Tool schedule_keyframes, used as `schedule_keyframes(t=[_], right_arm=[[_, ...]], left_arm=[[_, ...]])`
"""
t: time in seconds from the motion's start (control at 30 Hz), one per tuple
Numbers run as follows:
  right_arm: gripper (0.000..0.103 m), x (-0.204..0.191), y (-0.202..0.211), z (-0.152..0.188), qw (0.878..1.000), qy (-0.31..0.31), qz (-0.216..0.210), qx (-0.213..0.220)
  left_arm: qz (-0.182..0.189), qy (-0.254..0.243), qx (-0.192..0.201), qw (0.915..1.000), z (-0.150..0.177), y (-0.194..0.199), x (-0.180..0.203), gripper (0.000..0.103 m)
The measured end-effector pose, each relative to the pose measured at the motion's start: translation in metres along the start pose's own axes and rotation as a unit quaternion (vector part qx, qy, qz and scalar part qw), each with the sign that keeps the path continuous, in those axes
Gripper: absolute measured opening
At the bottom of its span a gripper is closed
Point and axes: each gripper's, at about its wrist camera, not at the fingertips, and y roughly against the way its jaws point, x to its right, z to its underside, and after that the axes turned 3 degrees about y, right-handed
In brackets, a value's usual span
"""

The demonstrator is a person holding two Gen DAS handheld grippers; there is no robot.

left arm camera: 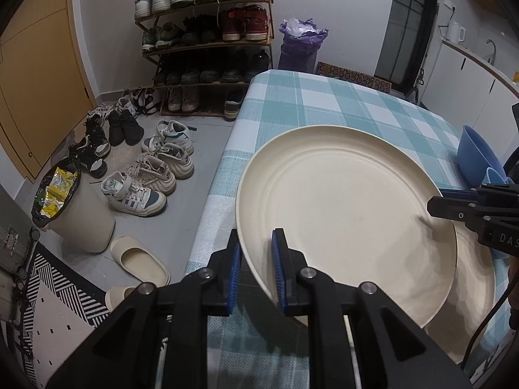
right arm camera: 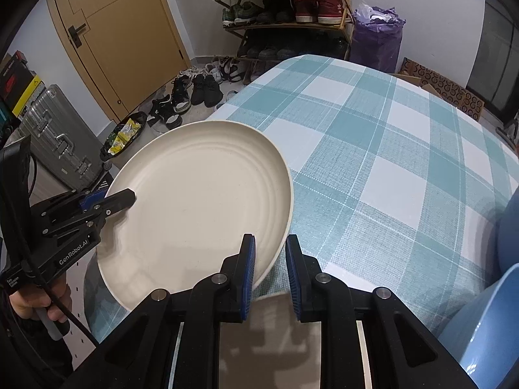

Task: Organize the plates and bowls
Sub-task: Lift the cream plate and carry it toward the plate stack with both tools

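Observation:
A large cream plate [left arm camera: 343, 214] is held tilted above the checked tablecloth [left arm camera: 311, 103]; it also shows in the right wrist view [right arm camera: 198, 201]. My left gripper [left arm camera: 256, 253] straddles its near-left rim, and its blue pads [left arm camera: 277, 259] look closed on the rim. My right gripper [right arm camera: 271, 259] straddles the opposite rim with a gap on its right side. A second cream plate [left arm camera: 473, 295] lies on the table under the first. Blue bowls [left arm camera: 476, 155] stand at the right.
The table's left edge drops to a floor with sneakers [left arm camera: 155, 168], a slipper [left arm camera: 139, 262], a bin [left arm camera: 74, 207], a shoe rack [left arm camera: 207, 32] and a purple bag [left arm camera: 300, 45]. A silver suitcase [right arm camera: 55, 133] stands by the door.

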Motion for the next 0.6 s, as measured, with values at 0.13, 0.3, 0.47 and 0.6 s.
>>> schedule_keyframes(t=[0.13, 0.3, 0.47, 0.6], right_arm=[[0.019, 0.002, 0.014, 0.004, 1.0, -0.002, 0.005, 0.01], [0.019, 0.006, 0.03, 0.012, 1.0, -0.008, 0.011, 0.023], [0.019, 0.012, 0.048, 0.023, 0.999, -0.014, 0.017, 0.035], [0.019, 0.017, 0.06, 0.032, 0.999, -0.02, 0.022, 0.042]], left_arm=[[0.004, -0.006, 0.008, 0.9999, 0.0, 0.01, 0.008, 0.016], [0.01, -0.016, 0.018, 0.9997, 0.0, 0.022, 0.019, 0.016], [0.014, -0.03, 0.026, 0.9991, 0.002, 0.033, 0.034, 0.016], [0.016, -0.039, 0.029, 0.9987, 0.004, 0.04, 0.045, 0.016]])
